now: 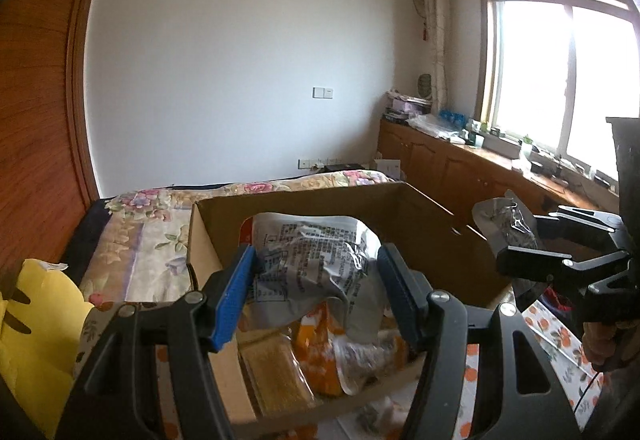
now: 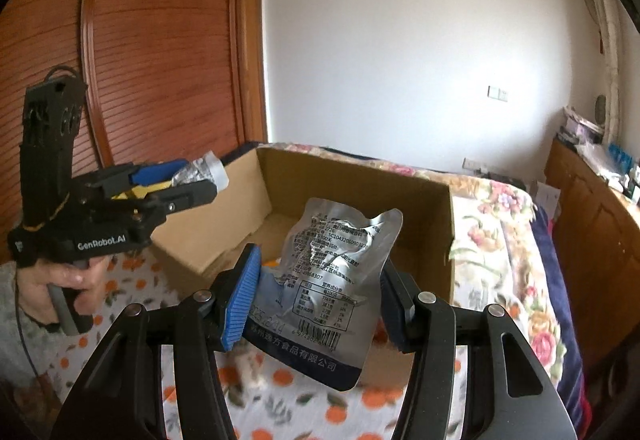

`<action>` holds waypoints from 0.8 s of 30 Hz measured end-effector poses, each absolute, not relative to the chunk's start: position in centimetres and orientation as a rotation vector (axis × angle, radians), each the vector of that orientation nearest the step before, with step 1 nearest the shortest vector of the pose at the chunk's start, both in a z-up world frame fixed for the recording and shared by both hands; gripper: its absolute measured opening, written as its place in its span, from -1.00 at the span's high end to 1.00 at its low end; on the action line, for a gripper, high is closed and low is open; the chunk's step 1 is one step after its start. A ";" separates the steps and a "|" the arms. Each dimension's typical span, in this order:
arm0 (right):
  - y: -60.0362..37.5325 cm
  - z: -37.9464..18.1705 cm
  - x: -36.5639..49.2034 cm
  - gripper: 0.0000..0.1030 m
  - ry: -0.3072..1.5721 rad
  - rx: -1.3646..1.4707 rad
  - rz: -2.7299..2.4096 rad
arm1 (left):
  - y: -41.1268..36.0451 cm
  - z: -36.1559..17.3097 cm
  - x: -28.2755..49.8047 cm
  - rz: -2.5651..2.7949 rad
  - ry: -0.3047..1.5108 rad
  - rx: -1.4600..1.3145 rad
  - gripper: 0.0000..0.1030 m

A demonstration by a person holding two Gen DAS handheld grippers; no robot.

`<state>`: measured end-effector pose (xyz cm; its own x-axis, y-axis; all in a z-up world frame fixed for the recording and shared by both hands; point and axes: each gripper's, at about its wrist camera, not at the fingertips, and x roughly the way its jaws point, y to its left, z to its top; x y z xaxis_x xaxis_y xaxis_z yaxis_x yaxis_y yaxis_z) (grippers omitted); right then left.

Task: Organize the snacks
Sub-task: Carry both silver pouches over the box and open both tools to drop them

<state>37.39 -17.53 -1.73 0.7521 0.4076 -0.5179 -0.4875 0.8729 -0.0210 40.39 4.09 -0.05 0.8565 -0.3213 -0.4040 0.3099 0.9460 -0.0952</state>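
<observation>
Snack pouches fill both my tools: my right gripper (image 2: 316, 304) pinches a silver foil pouch (image 2: 336, 280) across its lower half, held above the near edge of the cardboard box (image 2: 352, 176), while my left gripper (image 1: 316, 296) is clamped on a crinkled printed packet (image 1: 316, 252) over the box's snacks. Both feel light, soft and slippery, probably crushable, so I grip across the flat seams.
</observation>
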 end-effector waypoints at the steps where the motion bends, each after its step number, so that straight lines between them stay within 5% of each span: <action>1: -17.4 -1.8 38.1 -0.08 0.526 -0.156 0.492 | 4.3 -0.1 40.9 -0.325 0.425 -0.034 -0.22; 24: -16.7 -7.0 43.9 -0.10 0.624 -0.162 0.449 | 2.0 -3.9 42.9 -0.339 0.501 0.006 -0.26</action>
<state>43.91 -16.72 -6.96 0.7195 0.3567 -0.5959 -0.4526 0.8916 -0.0128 42.91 1.96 -3.92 0.8227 -0.3174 -0.4715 0.3202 0.9442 -0.0768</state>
